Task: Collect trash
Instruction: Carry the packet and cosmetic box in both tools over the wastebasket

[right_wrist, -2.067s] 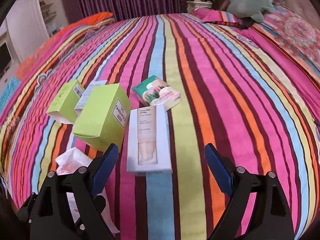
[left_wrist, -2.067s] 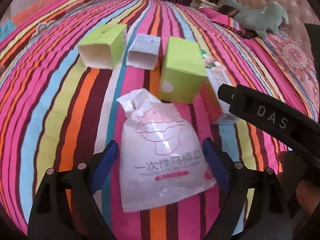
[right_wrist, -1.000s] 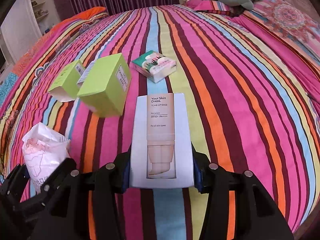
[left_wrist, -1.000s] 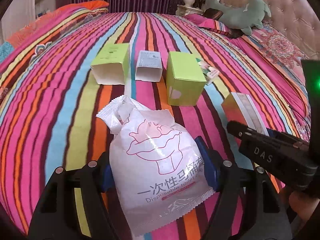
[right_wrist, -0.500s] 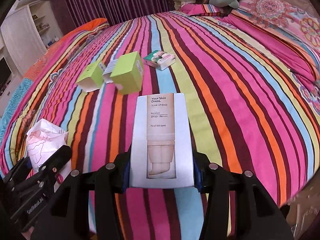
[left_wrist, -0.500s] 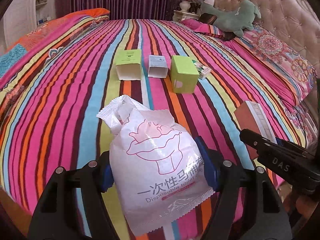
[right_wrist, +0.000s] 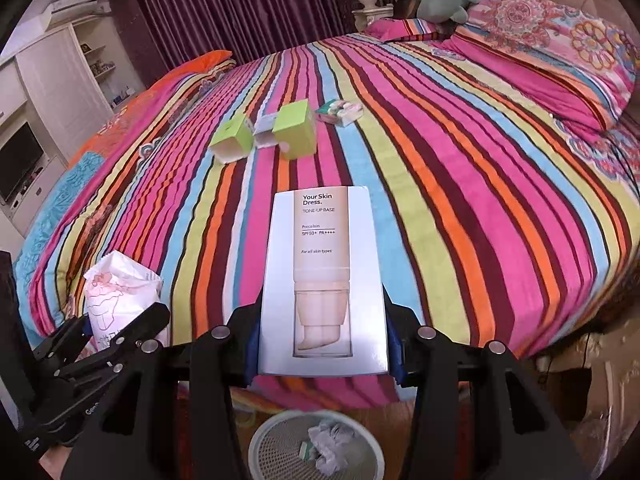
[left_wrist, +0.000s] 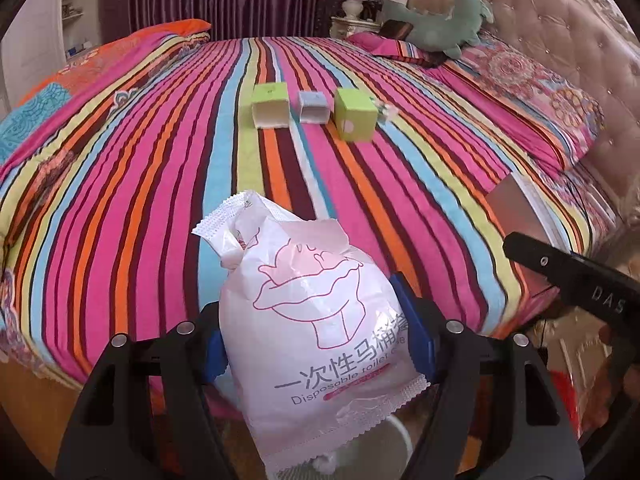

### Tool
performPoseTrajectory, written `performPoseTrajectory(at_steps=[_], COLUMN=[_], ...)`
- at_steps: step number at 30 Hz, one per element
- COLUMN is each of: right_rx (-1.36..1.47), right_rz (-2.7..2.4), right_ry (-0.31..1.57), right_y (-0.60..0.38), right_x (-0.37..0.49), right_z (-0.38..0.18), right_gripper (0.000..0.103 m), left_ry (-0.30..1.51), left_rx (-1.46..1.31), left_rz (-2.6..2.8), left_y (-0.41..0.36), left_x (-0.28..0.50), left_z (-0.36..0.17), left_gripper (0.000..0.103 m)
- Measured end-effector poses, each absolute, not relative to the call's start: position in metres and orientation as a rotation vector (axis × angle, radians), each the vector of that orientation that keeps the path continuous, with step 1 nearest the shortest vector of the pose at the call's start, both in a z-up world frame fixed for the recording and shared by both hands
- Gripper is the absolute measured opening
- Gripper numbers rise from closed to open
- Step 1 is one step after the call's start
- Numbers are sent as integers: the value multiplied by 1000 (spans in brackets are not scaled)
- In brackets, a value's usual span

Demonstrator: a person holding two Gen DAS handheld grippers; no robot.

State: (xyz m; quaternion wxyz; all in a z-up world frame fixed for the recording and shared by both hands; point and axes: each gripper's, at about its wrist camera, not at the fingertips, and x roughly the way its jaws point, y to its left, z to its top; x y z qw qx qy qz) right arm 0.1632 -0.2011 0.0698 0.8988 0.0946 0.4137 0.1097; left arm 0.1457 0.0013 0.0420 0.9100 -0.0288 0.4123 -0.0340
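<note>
trash is in both grippers at this moment. the left gripper has its blue pads pinching a white plastic pouch printed with a pink drawing and the words "disposable toilet", its torn top flopping toward the bed. the right gripper has its jaws clamped on the sides of a white cosmetics box printed "your skin dress. tone-up base", held flat with its face up. in the right wrist view a round white mesh wastebasket sits on the floor just below the box, with crumpled paper in it; the pouch in the left gripper shows at the lower left of that view.

beyond both grippers lies the bed with a striped bedspread in pink, orange, blue and lime. farther up on it, well apart from the grippers, more rubbish lies in a row: an open-ended lime green box, a small pale box, a second lime green box, and a small teal-and-white packet just beside it. at the far end a green plush toy rests on the pillows by a tufted headboard, with dark purple curtains behind.
</note>
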Motion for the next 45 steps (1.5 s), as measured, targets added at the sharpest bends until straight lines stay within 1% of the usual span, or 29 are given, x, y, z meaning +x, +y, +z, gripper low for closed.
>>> performPoseTrajectory(at_steps=[10,14,17,21,27,30,35,45], right_rx=[209,248,289,347,407,490,556,579], right_rz=[249,246,246,246,244,228,185,154], right_ry=[952,1032,1125,1261,1419,1500,1589,1718], right_y=[-192,-191,-190,-190,-189,-193,-195,-183], right_x=[108,95,89,83,82,82,82,88], right_z=[34,8,-20,-56,-89,-109,-134,-179], right_gripper=[46,46,46,46,46,46,46,45], left_ry=[943,993,1047,1152,1282,1365,1510,1708], left_rx=[-80,-76,-60,-75,-32,-31,-17,-29], left_rz=[-109,-122,-131,-147,-145,-137,-134,-133], left_y=[15,10,4,-1,-10,-11,-17,-25], left_x=[85,70,64,61,65,68,72,74], left_z=[1,-21,-42,-72,-105,-124,-160,-219], left_gripper=[69,69,69,69,69,69,69,69])
